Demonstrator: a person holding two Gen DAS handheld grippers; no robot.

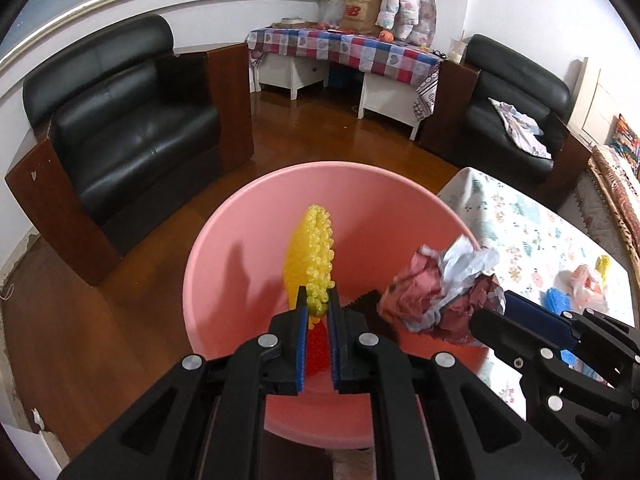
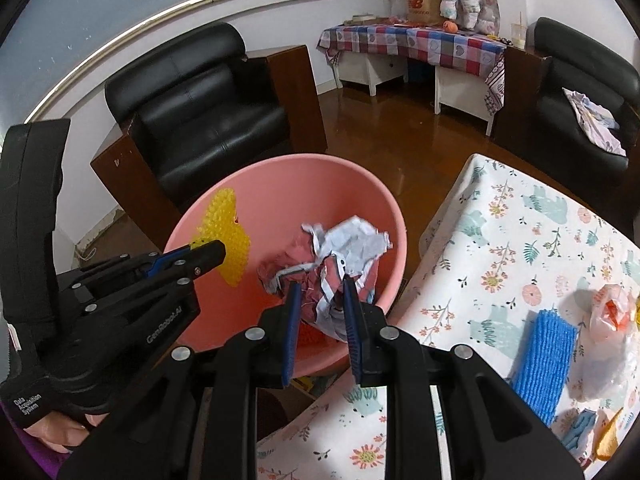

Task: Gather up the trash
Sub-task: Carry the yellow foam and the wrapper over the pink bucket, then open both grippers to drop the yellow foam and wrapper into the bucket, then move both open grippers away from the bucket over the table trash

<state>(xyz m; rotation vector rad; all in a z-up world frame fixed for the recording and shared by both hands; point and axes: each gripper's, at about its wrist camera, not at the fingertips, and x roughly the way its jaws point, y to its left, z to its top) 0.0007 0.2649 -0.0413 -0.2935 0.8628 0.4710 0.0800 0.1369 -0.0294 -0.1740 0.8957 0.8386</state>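
Observation:
A pink plastic bin (image 1: pixel 224 264) stands on the floor beside the table; it also shows in the right wrist view (image 2: pixel 288 184). My left gripper (image 1: pixel 318 300) is shut on a yellow bumpy plastic piece (image 1: pixel 314 244) and holds it over the bin; the piece also shows in the right wrist view (image 2: pixel 226 232). My right gripper (image 2: pixel 320 284) is shut on a crumpled wad of pink and white paper (image 2: pixel 340 248) over the bin's right side; the wad also shows in the left wrist view (image 1: pixel 440 288). Something red (image 1: pixel 318 346) lies in the bin's bottom.
The table with a floral cloth (image 2: pixel 500 240) holds a blue knitted cloth (image 2: pixel 544 364), a clear plastic bag with orange print (image 2: pixel 612 312) and other small items. Black armchairs (image 1: pixel 132 128) stand on the brown floor. A checkered-cloth table (image 1: pixel 352 48) is at the back.

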